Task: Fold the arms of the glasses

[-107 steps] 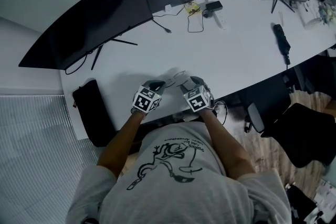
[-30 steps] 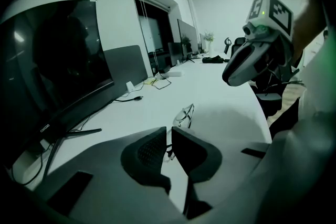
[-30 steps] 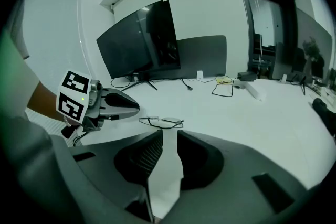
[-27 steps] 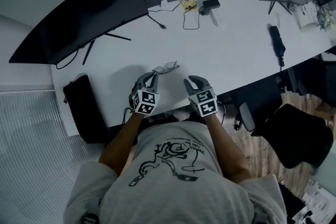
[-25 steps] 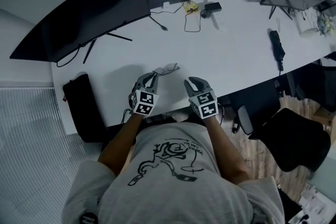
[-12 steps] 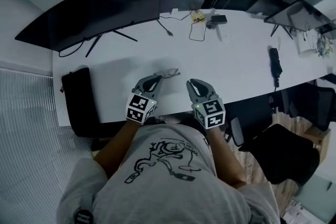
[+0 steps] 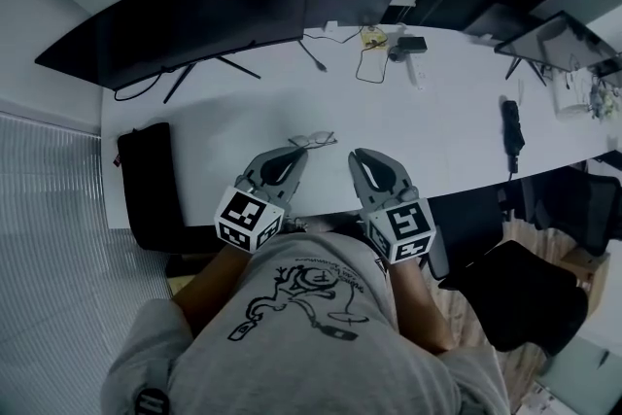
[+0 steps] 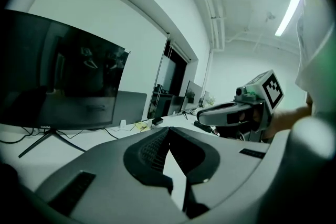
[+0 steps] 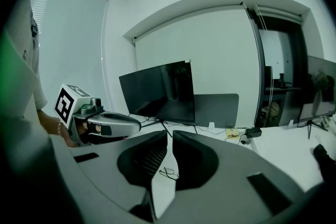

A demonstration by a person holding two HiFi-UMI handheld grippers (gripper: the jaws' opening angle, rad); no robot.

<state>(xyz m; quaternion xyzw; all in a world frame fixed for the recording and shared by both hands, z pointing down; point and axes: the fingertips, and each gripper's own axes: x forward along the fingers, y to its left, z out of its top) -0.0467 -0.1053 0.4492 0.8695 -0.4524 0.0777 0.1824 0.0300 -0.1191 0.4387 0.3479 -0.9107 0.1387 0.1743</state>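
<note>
Head view: white table (image 7: 437,112) runs across the frame, with a wide dark monitor (image 7: 185,15) on its far left part and cables and small devices farther back. The glasses (image 7: 313,140) lie on the table top near its front edge, alone, touched by nothing; they are too small here to tell how their arms sit. The left gripper (image 7: 297,154) and right gripper (image 7: 358,154) are side by side in front of the person's grey printed shirt (image 7: 311,345), both pointing away from the body. The left tips are just short of the glasses; the right tips are a little off to the side. The marker cubes face the camera. Left gripper view: the left gripper (image 8: 169,128) has its jaws closed tip to tip with nothing caught in them. It looks nearly level over the table (image 8: 94,139) towards the monitor (image 8: 63,81). The right gripper (image 8: 202,114) shows side-on at the right, apart from it. Right gripper view: the right gripper (image 9: 172,132) has just been closing; its jaws are almost together, with a thin slit between the tips and nothing inside it. Through the lower gap the glasses (image 9: 168,172) show on the table (image 9: 283,149) below, well clear of the pads. The left gripper (image 9: 135,124) shows at the left, with the monitor (image 9: 157,92) behind.
</note>
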